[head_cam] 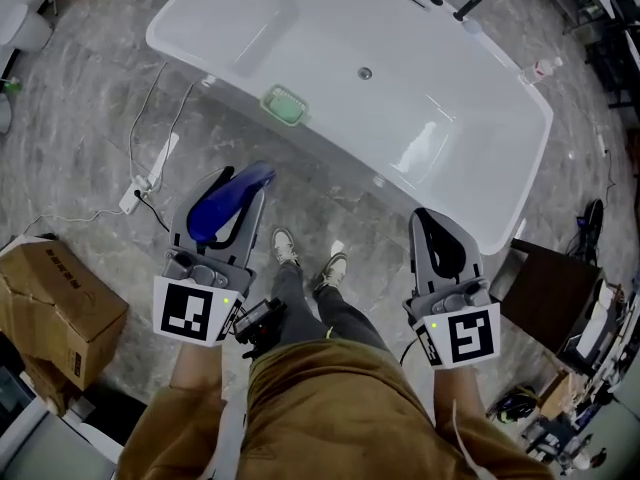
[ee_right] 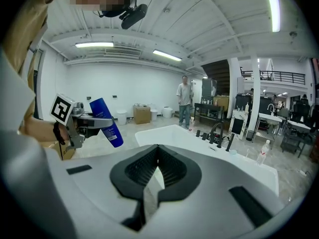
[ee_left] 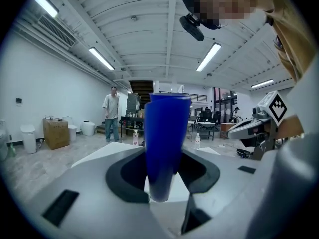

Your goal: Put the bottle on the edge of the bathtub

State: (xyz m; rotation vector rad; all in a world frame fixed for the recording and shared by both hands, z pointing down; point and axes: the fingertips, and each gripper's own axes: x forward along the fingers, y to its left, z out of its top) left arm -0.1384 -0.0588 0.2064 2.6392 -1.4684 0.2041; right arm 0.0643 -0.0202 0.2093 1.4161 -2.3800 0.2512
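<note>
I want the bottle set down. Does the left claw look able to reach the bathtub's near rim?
Probably yes. The left claw, shut on the blue bottle, points at the bathtub's near rim with only bare floor between. The green dish takes one spot; the rim beside it is bare.

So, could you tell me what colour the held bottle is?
Dark blue bottle, clearest in the left gripper view.

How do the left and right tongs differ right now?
The left tongs are shut on a blue bottle; the right tongs are empty. The left jaws stand apart around the bottle; the right jaws meet. Both point toward the bathtub.
</note>
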